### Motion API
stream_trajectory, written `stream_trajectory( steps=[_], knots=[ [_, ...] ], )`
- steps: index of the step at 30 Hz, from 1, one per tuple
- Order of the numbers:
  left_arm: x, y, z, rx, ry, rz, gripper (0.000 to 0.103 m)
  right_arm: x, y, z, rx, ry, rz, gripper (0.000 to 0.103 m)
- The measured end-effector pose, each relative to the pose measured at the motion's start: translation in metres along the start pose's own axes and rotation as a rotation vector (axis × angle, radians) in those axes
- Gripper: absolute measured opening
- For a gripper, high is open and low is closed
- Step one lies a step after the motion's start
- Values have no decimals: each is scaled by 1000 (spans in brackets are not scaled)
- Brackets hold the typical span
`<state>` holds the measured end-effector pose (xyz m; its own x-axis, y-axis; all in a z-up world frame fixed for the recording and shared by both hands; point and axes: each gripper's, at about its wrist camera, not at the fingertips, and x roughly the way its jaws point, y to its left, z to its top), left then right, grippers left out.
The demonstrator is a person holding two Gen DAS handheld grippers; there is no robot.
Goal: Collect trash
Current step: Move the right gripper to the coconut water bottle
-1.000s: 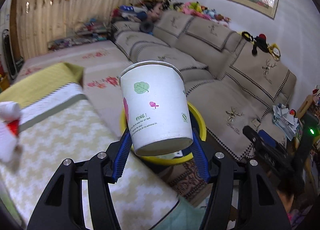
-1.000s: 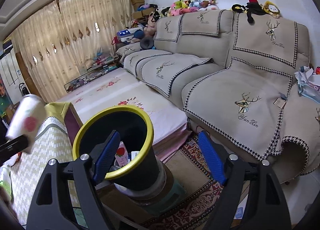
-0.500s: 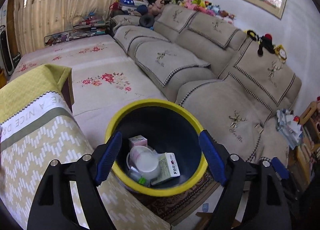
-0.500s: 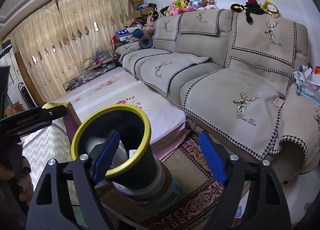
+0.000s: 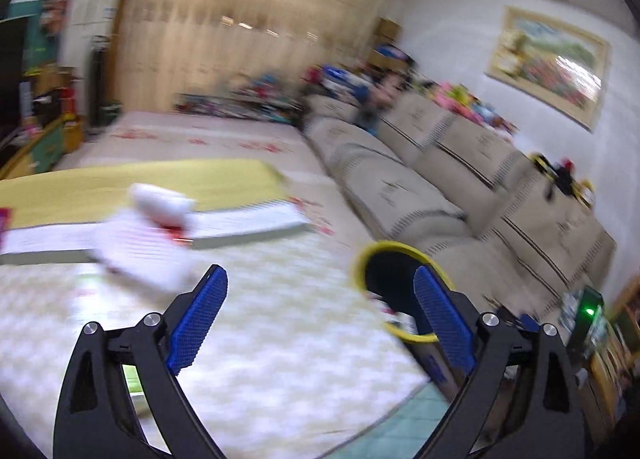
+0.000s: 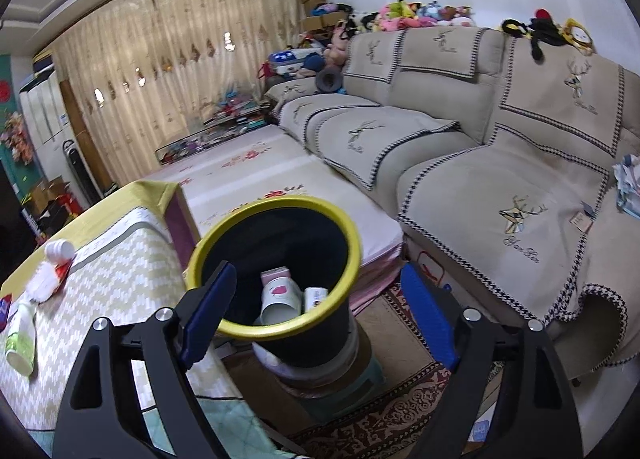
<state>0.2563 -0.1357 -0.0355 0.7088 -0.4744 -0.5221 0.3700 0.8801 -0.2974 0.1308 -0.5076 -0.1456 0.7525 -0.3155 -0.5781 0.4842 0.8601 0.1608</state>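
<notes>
The black bin with a yellow rim [image 6: 352,239] stands beside the table, and a white paper cup [image 6: 280,297] lies in it among small cartons. My right gripper [image 6: 316,275] hovers open just before the bin, empty. In the blurred left wrist view my left gripper [image 5: 320,273] is over the zigzag tablecloth [image 5: 280,339]; its jaws are opening with nothing between them. White crumpled trash with red on it [image 5: 148,235] lies ahead of it to the left, and the bin [image 5: 362,259] is to its right. The same white trash [image 6: 48,275] shows at the table's far side.
A green-and-white bottle [image 6: 20,339] lies on the table's left edge. A beige sofa [image 6: 480,179] runs along the wall behind the bin. A patterned rug [image 6: 400,411] covers the floor under the bin's stand. Low padded platform beyond the table.
The left gripper let go of the paper cup over the bin, opened wide and swung left over the table. The cup now lies in the bin. The right gripper shifted slightly.
</notes>
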Motion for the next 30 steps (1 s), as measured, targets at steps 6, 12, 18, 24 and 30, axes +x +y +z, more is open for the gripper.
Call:
stream_trajectory(
  steps=[6,12,18,24,30],
  knots=[
    [-49,94,7,-89,-103,170,97,-5,46,-6,-71,10,53,80],
    [-63,168,12,-96,-169,290,98,-10,110,-18,-183,21,115,82],
    [-38,217,11,-76,-169,386,98,-17,179,-38,-278,55,229,82],
    [-33,258,-5,-167,-173,428,98,-28,245,-63,-393,106,362,82],
    [-42,285,-11,-264,-202,438,98,-48,304,-86,-468,142,532,82]
  ],
)
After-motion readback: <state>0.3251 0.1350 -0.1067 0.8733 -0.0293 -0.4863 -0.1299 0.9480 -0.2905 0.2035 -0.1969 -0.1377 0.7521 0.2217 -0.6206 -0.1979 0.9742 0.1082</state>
